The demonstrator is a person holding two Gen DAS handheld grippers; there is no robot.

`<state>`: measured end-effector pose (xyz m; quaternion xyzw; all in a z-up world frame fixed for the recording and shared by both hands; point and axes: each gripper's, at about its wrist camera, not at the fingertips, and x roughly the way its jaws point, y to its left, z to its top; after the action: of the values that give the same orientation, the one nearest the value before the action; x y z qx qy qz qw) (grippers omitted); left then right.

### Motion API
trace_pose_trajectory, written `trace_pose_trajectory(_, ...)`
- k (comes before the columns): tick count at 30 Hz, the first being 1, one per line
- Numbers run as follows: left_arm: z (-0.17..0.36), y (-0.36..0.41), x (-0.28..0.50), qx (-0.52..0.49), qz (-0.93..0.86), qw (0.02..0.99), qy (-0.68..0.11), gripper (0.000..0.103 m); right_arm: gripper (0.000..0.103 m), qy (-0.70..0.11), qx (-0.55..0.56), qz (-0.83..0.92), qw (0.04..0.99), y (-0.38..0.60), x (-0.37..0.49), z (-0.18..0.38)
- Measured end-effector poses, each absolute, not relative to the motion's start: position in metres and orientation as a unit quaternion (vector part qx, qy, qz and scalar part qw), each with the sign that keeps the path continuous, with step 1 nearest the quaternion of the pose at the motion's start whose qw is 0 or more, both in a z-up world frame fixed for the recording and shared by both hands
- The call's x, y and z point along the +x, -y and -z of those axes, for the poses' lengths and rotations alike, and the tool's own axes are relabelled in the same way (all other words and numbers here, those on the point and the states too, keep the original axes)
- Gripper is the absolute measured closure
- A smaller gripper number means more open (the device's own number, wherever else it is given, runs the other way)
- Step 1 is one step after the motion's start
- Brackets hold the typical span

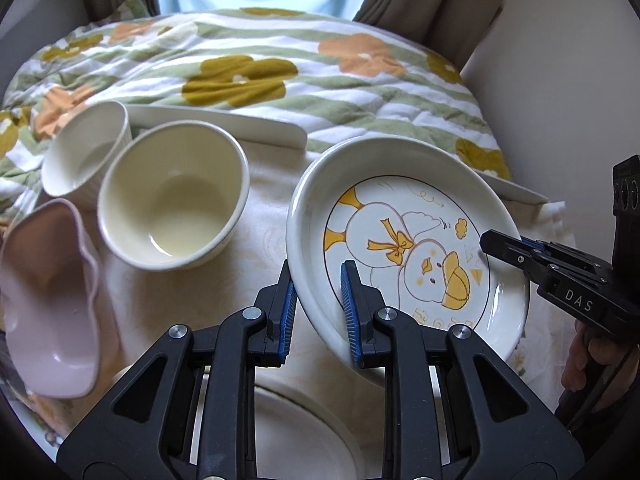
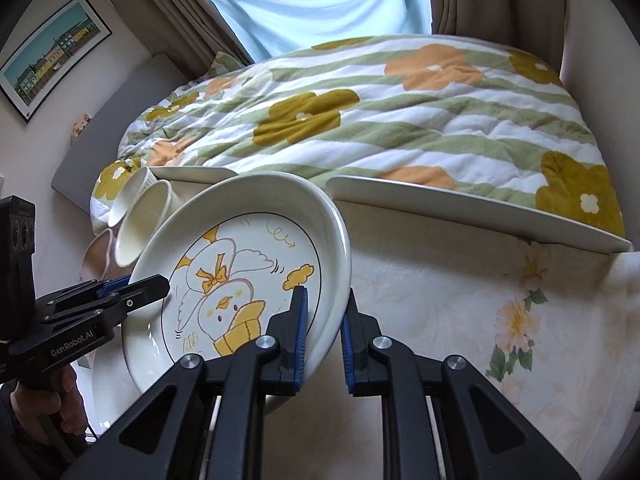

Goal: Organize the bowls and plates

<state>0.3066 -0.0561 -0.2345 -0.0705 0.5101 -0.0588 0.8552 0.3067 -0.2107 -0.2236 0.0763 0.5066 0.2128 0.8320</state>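
A white deep plate with a yellow duck drawing (image 1: 408,240) (image 2: 248,272) hangs tilted above the table, held from two sides. My left gripper (image 1: 320,292) (image 2: 152,286) is shut on its near-left rim. My right gripper (image 2: 326,320) (image 1: 500,248) is shut on the opposite rim. Left of the plate stand a cream bowl (image 1: 172,196) (image 2: 140,224), a ribbed white cup (image 1: 84,152) (image 2: 128,192) and a pink wavy bowl (image 1: 52,300). A plain white plate (image 1: 296,432) (image 2: 108,392) lies below the held one, partly hidden by the left gripper.
The table wears a pale floral cloth (image 2: 480,320). Long white trays (image 1: 224,124) (image 2: 472,208) lie along its far edge. Behind them is a bed with a flowered quilt (image 1: 260,60), then curtains and a wall with a framed picture (image 2: 52,56).
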Motion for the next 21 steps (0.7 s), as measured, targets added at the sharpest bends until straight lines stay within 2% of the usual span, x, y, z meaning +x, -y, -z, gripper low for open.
trace_pose_trajectory(11, 0.172, 0.041, 0.217, -0.047, 0.06, 0.883, -0.462, 0.084, 0.089, -0.455, 0.061, -0.23, 0.858, 0.197, 0.226, 0.156)
trace_pose_trajectory(21, 0.193, -0.002, 0.162, -0.041, 0.055, 0.868, -0.492, 0.084, 0.089, -0.476, 0.06, -0.236, 0.845, 0.158, 0.164, 0.172)
